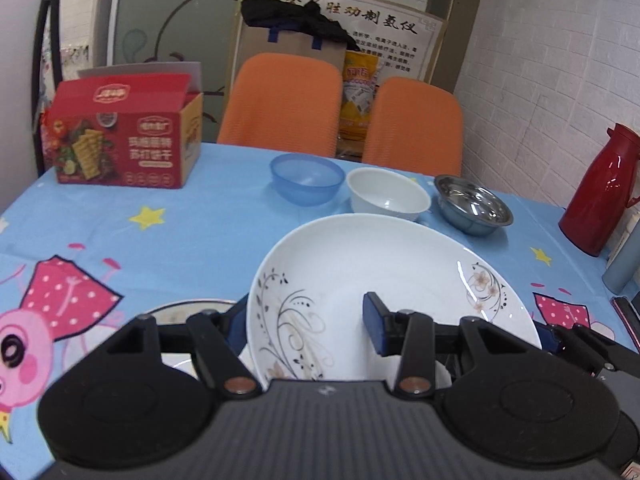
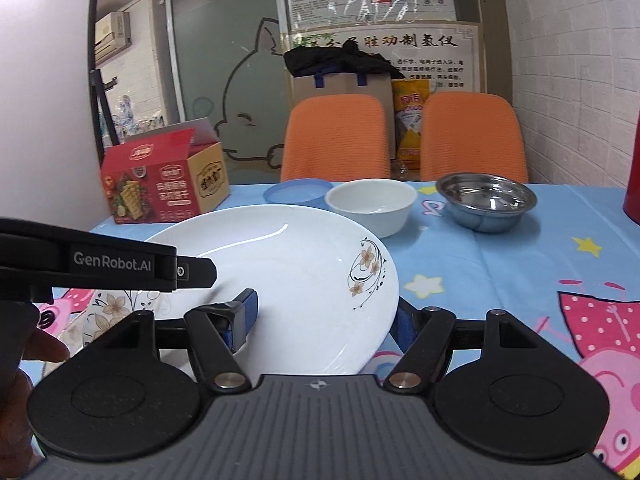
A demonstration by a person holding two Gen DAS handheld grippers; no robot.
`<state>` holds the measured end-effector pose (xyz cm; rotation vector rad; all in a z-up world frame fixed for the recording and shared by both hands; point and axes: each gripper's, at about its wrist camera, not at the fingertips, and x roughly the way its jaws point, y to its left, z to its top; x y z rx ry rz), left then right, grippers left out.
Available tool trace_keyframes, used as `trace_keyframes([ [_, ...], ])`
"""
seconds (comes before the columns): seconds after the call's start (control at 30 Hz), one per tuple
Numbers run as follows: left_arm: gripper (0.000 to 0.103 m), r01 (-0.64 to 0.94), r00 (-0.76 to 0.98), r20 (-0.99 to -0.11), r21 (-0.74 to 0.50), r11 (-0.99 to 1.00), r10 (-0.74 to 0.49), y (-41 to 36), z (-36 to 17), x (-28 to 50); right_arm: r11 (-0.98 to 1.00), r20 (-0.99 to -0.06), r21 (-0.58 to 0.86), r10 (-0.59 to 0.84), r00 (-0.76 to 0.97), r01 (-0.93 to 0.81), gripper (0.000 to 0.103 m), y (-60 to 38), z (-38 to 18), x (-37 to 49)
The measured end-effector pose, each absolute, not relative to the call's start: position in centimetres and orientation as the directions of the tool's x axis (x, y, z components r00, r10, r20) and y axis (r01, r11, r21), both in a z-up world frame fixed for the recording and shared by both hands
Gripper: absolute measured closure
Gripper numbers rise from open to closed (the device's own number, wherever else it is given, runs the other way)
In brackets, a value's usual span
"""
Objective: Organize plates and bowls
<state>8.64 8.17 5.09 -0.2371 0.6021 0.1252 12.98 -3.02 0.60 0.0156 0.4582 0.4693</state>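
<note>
- Table [image 1: 200, 232]: covered with a blue cartoon-print cloth showing pink pigs and yellow stars; it bears all the crockery.
- Two orange chairs [image 1: 282, 104] stand at the far edge, in front of a wall poster and a brown bag.
- Red cardboard box [image 1: 124, 140]: on the far left of the table, flap raised.
- Red flask [image 1: 600, 188]: upright at the right edge, near the white brick wall.
- White plate [image 1: 360, 276]: flower-patterned, lifted off the cloth and tilted, held on both sides at once. A second plate [image 1: 180, 312] lies partly hidden beneath it on the left.
- Three bowls sit in a row behind the plate: blue bowl [image 1: 306, 178] on the left, white bowl [image 1: 386, 194] in the middle, steel bowl [image 1: 474, 204] on the right, close together, all upright.
- Left gripper [image 1: 310, 320]: jaws clamped on the plate's left rim, one pad inside the dish, the other behind the edge.
- Right gripper [image 2: 324, 320]: jaws clamped on the plate's right rim, one pad on the upper face, the other under the edge.
- A hand [image 2: 24, 364] shows at the left edge of the right wrist view.
</note>
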Motion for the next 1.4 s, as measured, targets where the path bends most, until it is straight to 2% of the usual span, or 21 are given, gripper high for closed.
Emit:
trace_keyframes([
  [0.27,0.059,-0.318,0.789,-0.592,-0.169,0.933,0.162,13.3,3.2,3.0,0.836,-0.428,0.06,0.516,0.742,-0.546,0.0,3.1,0.0,9.0],
  [0.53,0.058,-0.346,0.774,-0.61,-0.184,0.92,0.169,15.6,1.3,1.9,0.817,-0.483,0.059,0.526,0.7,-0.573,0.0,5.3,-1.7,8.9],
  [0.8,0.047,-0.323,0.803,-0.584,-0.263,0.909,0.117,17.0,0.7,1.7,0.817,-0.48,0.093,0.538,0.693,-0.57,0.0,5.5,-2.1,8.8],
  [0.87,0.041,-0.328,0.813,-0.566,-0.25,0.911,0.137,17.0,1.3,1.5,0.822,-0.469,0.081,0.53,0.706,-0.564,0.0,5.5,-2.1,8.6],
  [0.97,0.038,-0.333,0.823,-0.549,-0.255,0.908,0.147,17.3,1.9,1.5,0.804,-0.49,0.004,0.52,0.7,-0.595,0.0,6.6,-2.3,8.2],
  [1.1,0.038,-0.337,0.825,-0.544,-0.255,0.906,0.154,17.4,2.3,1.4,0.824,-0.446,0.016,0.513,0.733,-0.567,0.0,5.8,-1.7,7.9],
  [1.17,0.037,-0.338,0.826,-0.543,-0.258,0.905,0.154,17.5,2.3,1.3,0.843,-0.398,-0.037,0.479,0.782,-0.536,0.0,5.5,-1.2,7.5],
  [1.4,0.036,-0.327,0.829,-0.541,-0.26,0.908,0.144,17.0,2.6,1.5,0.822,-0.405,0.035,0.532,0.744,-0.569,0.0,4.7,-0.9,7.9],
])
